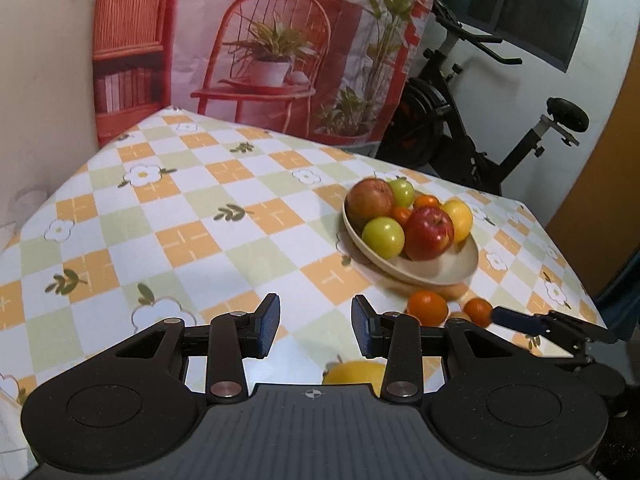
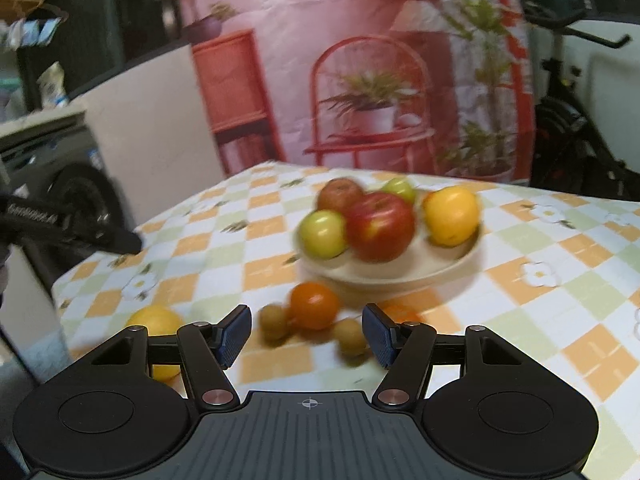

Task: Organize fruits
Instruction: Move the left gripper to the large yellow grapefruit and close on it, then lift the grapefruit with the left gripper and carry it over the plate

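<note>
A cream bowl [image 1: 440, 276] [image 2: 400, 276] on the checked tablecloth holds a red apple [image 1: 428, 232] [image 2: 380, 226], green apples [image 1: 383, 236], a yellow fruit [image 1: 458, 218] [image 2: 452, 214] and small oranges. In front of it lie an orange [image 1: 427, 307] [image 2: 314, 306], a second orange [image 1: 478, 311] and two small brown fruits [image 2: 274, 322]. Another yellow fruit [image 1: 354, 374] [image 2: 154, 320] lies near the front edge. My left gripper [image 1: 316, 324] is open over bare cloth, left of the bowl. My right gripper [image 2: 307, 334] [image 1: 504, 316] is open just short of the loose fruits, gripping none.
A printed backdrop cloth [image 1: 260, 60] hangs behind the table. An exercise bike [image 1: 480, 120] stands past the table's far right corner. A washing machine [image 2: 68, 184] is off the left side. The table edge [image 1: 576, 276] runs close to the right of the bowl.
</note>
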